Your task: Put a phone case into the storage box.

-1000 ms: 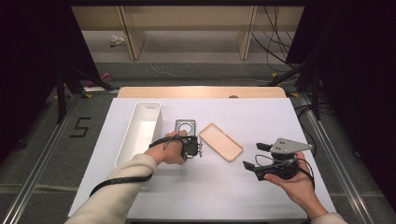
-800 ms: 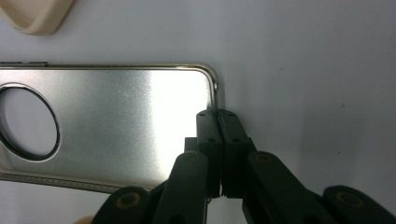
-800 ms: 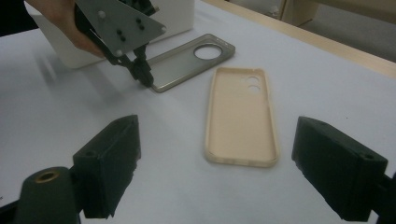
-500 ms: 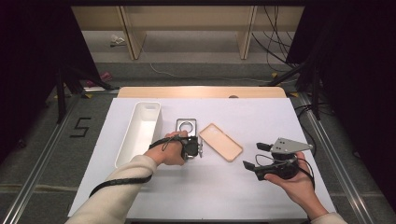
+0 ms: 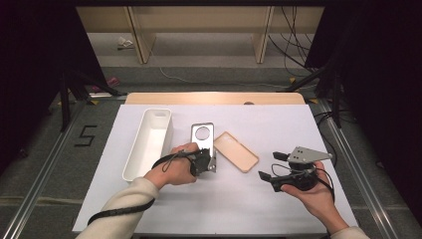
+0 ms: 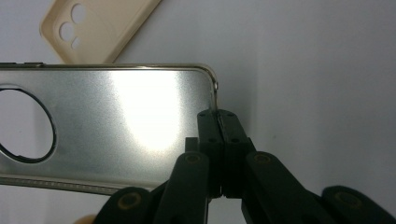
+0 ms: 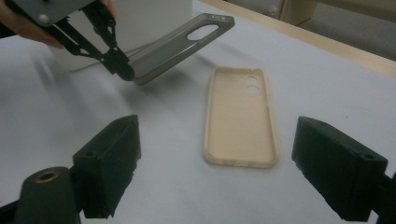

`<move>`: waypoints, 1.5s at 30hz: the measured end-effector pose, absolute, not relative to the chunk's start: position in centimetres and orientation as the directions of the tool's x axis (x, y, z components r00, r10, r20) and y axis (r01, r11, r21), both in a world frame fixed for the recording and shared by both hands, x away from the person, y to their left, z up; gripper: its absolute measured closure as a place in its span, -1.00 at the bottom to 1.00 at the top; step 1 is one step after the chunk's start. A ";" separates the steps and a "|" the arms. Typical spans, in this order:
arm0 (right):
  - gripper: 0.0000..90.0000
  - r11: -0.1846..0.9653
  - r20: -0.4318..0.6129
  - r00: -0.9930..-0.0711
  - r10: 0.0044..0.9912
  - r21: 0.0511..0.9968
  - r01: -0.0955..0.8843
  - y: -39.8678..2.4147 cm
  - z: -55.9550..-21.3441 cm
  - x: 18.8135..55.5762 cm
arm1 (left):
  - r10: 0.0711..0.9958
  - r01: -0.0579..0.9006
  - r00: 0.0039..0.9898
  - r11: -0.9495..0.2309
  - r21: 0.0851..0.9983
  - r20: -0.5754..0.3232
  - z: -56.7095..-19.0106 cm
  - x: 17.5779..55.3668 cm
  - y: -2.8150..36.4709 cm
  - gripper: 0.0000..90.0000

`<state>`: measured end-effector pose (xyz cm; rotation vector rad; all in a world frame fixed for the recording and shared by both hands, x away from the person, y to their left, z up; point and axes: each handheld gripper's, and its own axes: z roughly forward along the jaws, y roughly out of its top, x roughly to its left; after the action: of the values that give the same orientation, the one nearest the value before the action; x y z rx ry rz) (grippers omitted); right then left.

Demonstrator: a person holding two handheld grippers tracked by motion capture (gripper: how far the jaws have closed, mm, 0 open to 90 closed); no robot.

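White paper covers the table (image 5: 249,209) that we see from the high view, with dark floor on both sides and wooden shelves at the top of the frame. Near the middle of the frame we see the left gripper (image 5: 208,162), held in a hand (image 5: 174,169) that comes in from the lower left. Its jaws are pinched tight on one corner of the silver case (image 5: 202,139). In the left gripper view the two black jaws press together on the right edge of the silver case (image 6: 116,126), which has a big round hole at its left end. In the right gripper view, at the upper left, we see the left gripper (image 7: 122,67) holding the silver case (image 7: 182,44) tilted, with the far end up off the table. To the left of it in the high view sits a long white bin (image 5: 148,143), and the silver case is just beside it. To the right lies the tan case (image 5: 236,151), flat on the table with its inside up. At the lower right of the high view we see the right gripper (image 5: 271,166) in the other hand (image 5: 313,196). Its jaws stand wide apart with nothing between them. In the right gripper view the tan case (image 7: 240,116) lies on the table past those open jaws.
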<state>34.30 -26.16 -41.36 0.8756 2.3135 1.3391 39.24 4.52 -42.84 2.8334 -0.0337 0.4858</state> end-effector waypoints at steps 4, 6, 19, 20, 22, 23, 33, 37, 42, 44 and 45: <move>-0.64 0.368 0.026 -0.756 0.653 0.863 0.347 -26.0 -41.4 34.4 | 0.015 -0.087 0.939 -0.956 0.279 0.344 -42.9 37.8 5.1 0.98; -0.64 0.367 0.029 -0.756 0.654 0.862 0.350 -25.8 -41.4 34.5 | 0.011 -0.099 0.935 -0.951 0.291 0.355 -43.0 37.0 5.3 0.98; -0.63 0.332 0.080 -0.757 0.649 0.865 0.376 -23.6 -41.1 35.9 | -0.032 -0.167 0.917 -0.936 0.311 0.396 -42.5 34.3 4.3 0.98; -0.63 0.319 0.099 -0.756 0.647 0.866 0.386 -23.4 -41.1 36.2 | -0.035 -0.166 0.921 -0.937 0.308 0.389 -42.5 34.2 4.2 0.98; -0.62 0.311 0.109 -0.755 0.647 0.866 0.392 -22.7 -41.0 36.8 | -0.045 -0.180 0.916 -0.935 0.307 0.400 -42.5 34.1 4.0 0.98; -0.62 0.309 0.115 -0.756 0.645 0.865 0.396 -22.5 -41.0 37.0 | -0.050 -0.181 0.917 -0.936 0.301 0.396 -42.5 34.0 4.0 0.98; -0.51 0.332 0.147 -0.766 0.626 0.839 0.432 -18.7 -41.5 39.7 | -0.087 -0.222 0.911 -0.928 0.300 0.404 -42.2 33.4 3.3 0.98; -0.45 0.332 0.177 -0.742 0.647 0.810 0.483 -17.3 -41.9 40.8 | -0.090 -0.229 0.909 -0.924 0.307 0.407 -42.0 33.2 3.1 0.98; -0.39 0.327 0.195 -0.728 0.657 0.797 0.509 -16.6 -42.1 41.7 | -0.095 -0.240 0.907 -0.918 0.317 0.410 -41.9 33.0 2.9 0.99; -0.35 0.326 0.202 -0.716 0.668 0.786 0.526 -16.3 -42.3 42.0 | -0.097 -0.240 0.907 -0.919 0.314 0.410 -41.9 32.9 2.9 0.98; -0.34 0.326 0.206 -0.716 0.667 0.784 0.529 -16.2 -42.4 42.2 | -0.097 -0.242 0.907 -0.918 0.316 0.411 -41.9 33.0 2.9 0.98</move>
<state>42.17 -16.21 -42.37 1.1055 2.4287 1.3438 32.96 2.85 -41.87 2.7060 -0.2491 0.5568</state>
